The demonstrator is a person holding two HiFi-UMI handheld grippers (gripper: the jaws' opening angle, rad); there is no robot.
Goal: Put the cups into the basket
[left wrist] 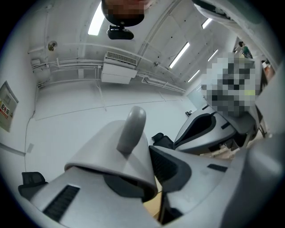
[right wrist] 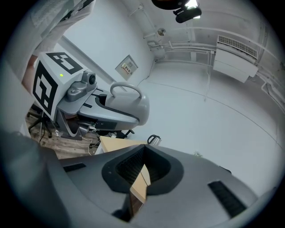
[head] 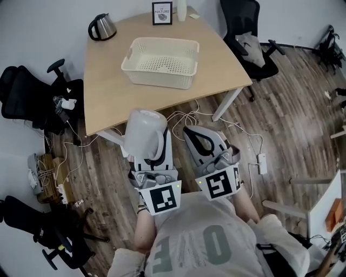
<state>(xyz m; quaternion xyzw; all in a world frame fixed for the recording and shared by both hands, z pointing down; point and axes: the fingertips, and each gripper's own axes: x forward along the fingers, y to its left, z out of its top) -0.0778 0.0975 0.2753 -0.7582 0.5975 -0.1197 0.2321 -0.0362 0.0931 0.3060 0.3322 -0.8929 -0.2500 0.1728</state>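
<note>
A pale grey cup point(head: 141, 130) with a loop handle is clamped in my left gripper point(head: 151, 147), held over the floor just short of the table's near edge. In the left gripper view the cup point(left wrist: 119, 153) lies tilted between the jaws, its handle point(left wrist: 132, 129) pointing up. The cream perforated basket point(head: 160, 62) stands empty on the wooden table point(head: 221, 65), well beyond both grippers. My right gripper point(head: 199, 139) hovers beside the left one, shut with nothing in it. In the right gripper view its jaws point(right wrist: 140, 178) meet, and the cup point(right wrist: 129, 104) shows off to the left.
A black and steel kettle point(head: 101, 26) and a small framed sign point(head: 162, 13) stand at the table's far edge. Black office chairs point(head: 32, 94) point(head: 246, 32) flank the table. Cables and a power strip point(head: 261, 162) lie on the wood floor beneath.
</note>
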